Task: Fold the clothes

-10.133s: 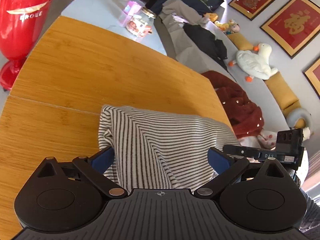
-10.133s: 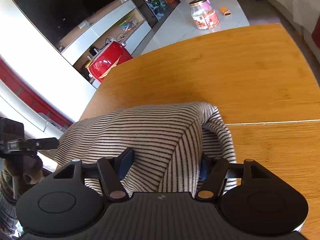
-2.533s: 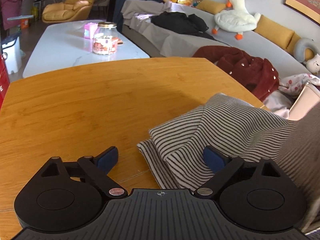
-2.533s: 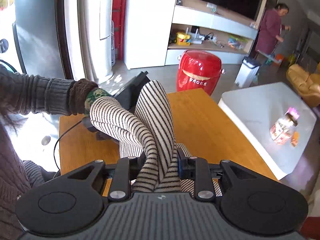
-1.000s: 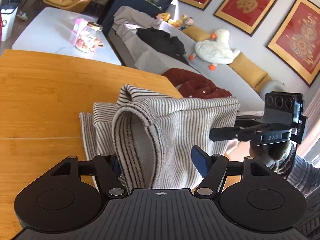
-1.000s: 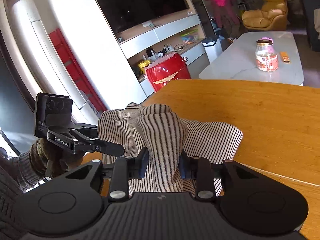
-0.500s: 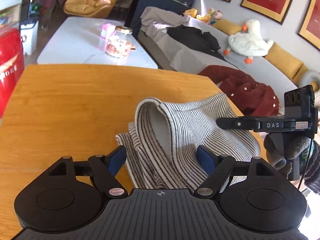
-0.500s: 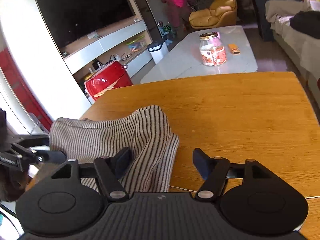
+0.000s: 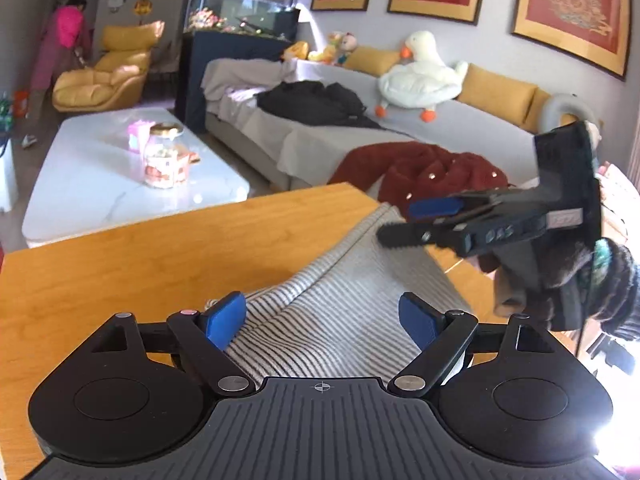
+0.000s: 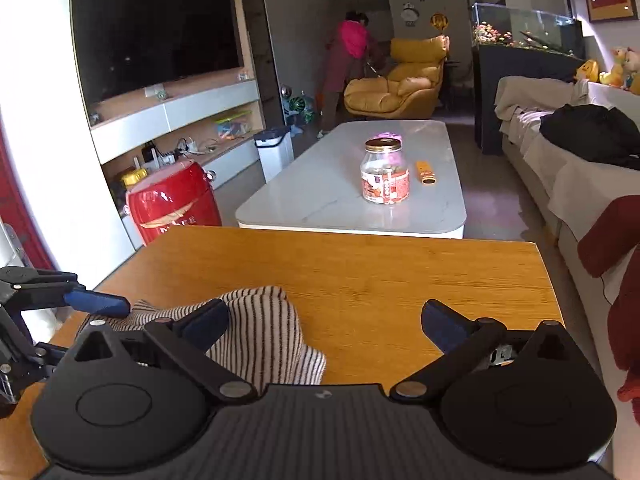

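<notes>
A black-and-white striped garment [image 9: 340, 304] lies folded on the wooden table [image 9: 132, 264], near its right edge. My left gripper [image 9: 324, 316] is open, with the cloth lying between its blue pads, not clamped. The right gripper shows in the left wrist view [image 9: 424, 220], hovering over the garment's far corner. In the right wrist view my right gripper [image 10: 324, 320] is open and empty; the garment [image 10: 260, 328] lies by its left finger, and the left gripper's blue tip [image 10: 96, 302] sits at the far left.
Beyond the table stand a white coffee table [image 10: 352, 196] with a glass jar [image 10: 384, 176], a red appliance [image 10: 172, 204], a grey sofa [image 9: 360, 136] with clothes and a plush goose, and a dark red coat [image 9: 424, 172]. A person in pink stands far back.
Both grippers have let go of the striped garment and opened; the raised fold has dropped flat onto the table, and both grippers have drawn back and lowered.
</notes>
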`<state>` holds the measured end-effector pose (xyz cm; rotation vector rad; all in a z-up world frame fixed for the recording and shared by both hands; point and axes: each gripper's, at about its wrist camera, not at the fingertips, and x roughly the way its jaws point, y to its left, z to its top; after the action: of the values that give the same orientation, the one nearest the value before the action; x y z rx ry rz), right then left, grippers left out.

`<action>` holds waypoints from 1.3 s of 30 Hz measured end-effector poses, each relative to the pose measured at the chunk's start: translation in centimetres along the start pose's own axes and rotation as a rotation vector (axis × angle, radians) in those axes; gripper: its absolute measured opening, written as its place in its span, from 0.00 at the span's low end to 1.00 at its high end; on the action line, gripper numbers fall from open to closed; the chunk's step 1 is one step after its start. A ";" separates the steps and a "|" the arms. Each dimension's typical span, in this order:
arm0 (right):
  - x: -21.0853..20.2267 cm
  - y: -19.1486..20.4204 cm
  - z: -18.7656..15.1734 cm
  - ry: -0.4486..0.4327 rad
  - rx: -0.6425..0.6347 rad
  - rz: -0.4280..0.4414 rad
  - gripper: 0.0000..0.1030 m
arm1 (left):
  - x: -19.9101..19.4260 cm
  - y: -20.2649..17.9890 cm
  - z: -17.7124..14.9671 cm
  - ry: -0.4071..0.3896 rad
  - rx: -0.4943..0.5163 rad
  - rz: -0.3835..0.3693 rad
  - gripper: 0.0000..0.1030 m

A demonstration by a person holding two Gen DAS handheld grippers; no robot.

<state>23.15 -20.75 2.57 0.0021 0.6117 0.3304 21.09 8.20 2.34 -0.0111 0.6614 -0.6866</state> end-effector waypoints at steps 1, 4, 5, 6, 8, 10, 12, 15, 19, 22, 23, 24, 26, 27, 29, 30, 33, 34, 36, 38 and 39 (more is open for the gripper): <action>1.3 0.1 -0.4 0.039 -0.036 -0.031 1.00 | 0.8 0.4 -0.1 0.019 -0.013 0.010 0.86; 4.1 0.6 -1.9 0.099 -0.117 -0.101 1.00 | 2.5 1.3 -0.4 0.066 -0.026 0.050 0.86; 4.3 0.6 -2.3 0.084 -0.116 -0.105 1.00 | 2.8 1.6 -0.5 0.074 -0.040 0.052 0.86; 4.4 0.6 -2.4 0.079 -0.110 -0.106 1.00 | 3.0 2.0 -0.6 0.082 -0.055 0.051 0.87; 4.5 0.5 -2.2 0.088 -0.095 -0.104 1.00 | 3.0 2.7 -0.7 0.087 -0.079 0.043 0.90; 4.3 0.7 -2.2 0.092 -0.097 -0.107 1.00 | 3.2 3.0 -0.8 0.093 -0.093 0.035 0.91; 4.0 1.0 -2.1 0.094 -0.106 -0.113 1.00 | 3.4 3.2 -0.9 0.095 -0.100 0.028 0.92; 2.5 1.1 -1.4 0.057 -0.110 -0.119 1.00 | 3.4 3.4 -1.2 0.096 -0.113 0.018 0.92; -1.5 1.3 -0.7 -0.053 -0.059 0.000 1.00 | 3.4 3.7 -1.4 0.094 -0.123 0.011 0.93; -4.5 1.8 -1.4 -0.087 -0.013 0.156 1.00 | 3.6 3.9 -1.4 0.093 -0.133 0.004 0.94; -5.3 2.1 -1.9 -0.095 0.008 0.182 1.00 | 3.6 4.0 -1.4 0.093 -0.138 0.001 0.95; -5.7 2.4 -2.6 -0.096 0.029 0.199 1.00 | 3.7 4.1 -1.5 0.092 -0.142 0.001 0.95; -5.7 3.4 -4.4 -0.060 0.040 0.217 1.00 | 3.8 4.3 -1.5 0.088 -0.149 -0.002 0.96; -5.3 4.1 -5.4 -0.025 0.023 0.205 1.00 | 3.8 4.3 -1.4 0.088 -0.151 -0.004 0.96; -3.9 5.4 -7.2 0.054 -0.033 0.142 1.00 | 3.4 4.2 -1.1 0.084 -0.140 0.014 0.95; -3.3 5.3 -7.7 0.072 -0.016 0.136 1.00 | 3.2 4.2 -1.0 0.081 -0.134 0.023 0.95; -2.3 4.0 -8.2 0.113 0.107 0.188 1.00 | 1.7 3.8 -0.3 0.054 -0.088 0.086 0.94; -2.1 3.7 -8.1 0.121 0.123 0.196 1.00 | 1.0 3.5 -0.1 0.042 -0.066 0.112 0.94; -2.0 3.6 -8.1 0.123 0.118 0.198 1.00 | -0.3 2.9 0.2 0.015 -0.028 0.144 0.93; -2.2 3.9 -8.1 0.114 0.093 0.193 1.00 | -1.6 2.0 0.7 -0.023 -0.006 0.103 0.93; -2.3 4.0 -8.1 0.107 0.080 0.191 1.00 | -2.3 1.6 0.9 -0.043 0.005 0.080 0.93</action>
<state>15.63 -18.43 -2.37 0.1210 0.7324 0.4927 21.19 10.60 4.02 0.0056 0.6157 -0.6090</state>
